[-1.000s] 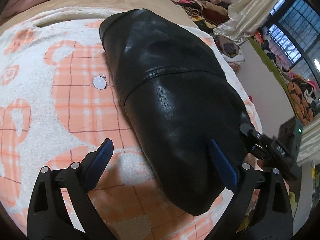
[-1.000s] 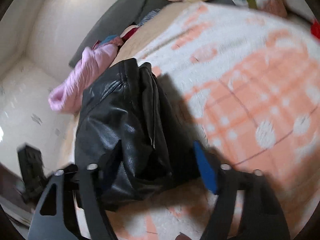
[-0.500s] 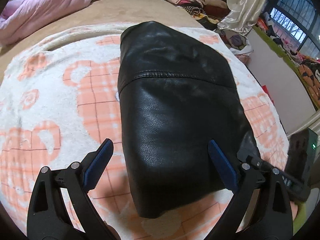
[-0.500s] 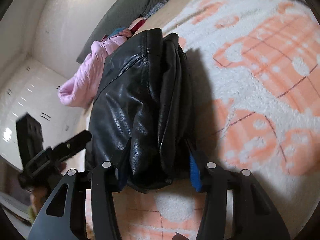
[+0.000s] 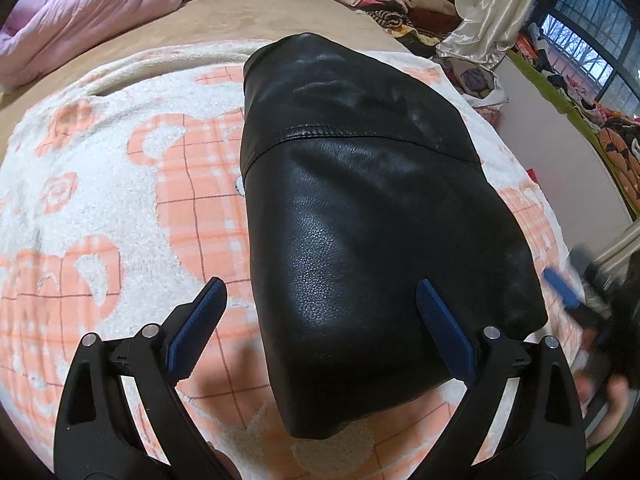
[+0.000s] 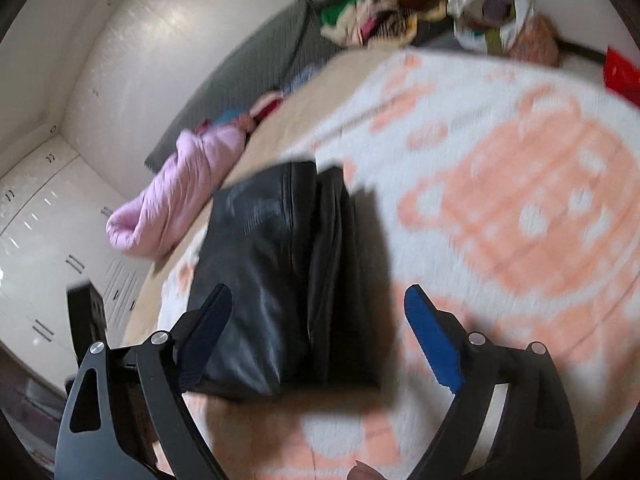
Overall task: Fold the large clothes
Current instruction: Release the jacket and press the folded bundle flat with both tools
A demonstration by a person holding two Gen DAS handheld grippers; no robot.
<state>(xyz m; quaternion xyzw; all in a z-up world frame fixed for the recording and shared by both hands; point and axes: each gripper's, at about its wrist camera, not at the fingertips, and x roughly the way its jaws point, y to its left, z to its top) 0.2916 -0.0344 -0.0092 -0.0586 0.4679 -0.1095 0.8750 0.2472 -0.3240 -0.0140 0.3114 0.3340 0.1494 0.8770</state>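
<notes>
Both claws stand spread with nothing between their pads. The left claw (image 5: 316, 328) hovers over the near end of the black leather jacket (image 5: 360, 216), its fingers wide apart and clear of the leather. The right claw (image 6: 316, 340) has just been opening: a moment ago its pads pinched the folded edge of the jacket (image 6: 280, 280), and now they are apart and the bundle lies free in front of them. This view is blurred, so fine detail is hard to read.

The jacket lies folded into a thick, compact bundle on the bed, on the white and orange blanket (image 5: 120, 208), with a pink quilt (image 5: 80, 12) well apart at the far side.

I judge that the fold is nearly finished and the step in hand is the release. To do it well, each claw should go straight back from the bundle without catching an edge, because stiff leather likes to spring open. If a layer lifts, a light press on top with closed fingers should settle it. The stacked edges seen from the right side look fairly even.
</notes>
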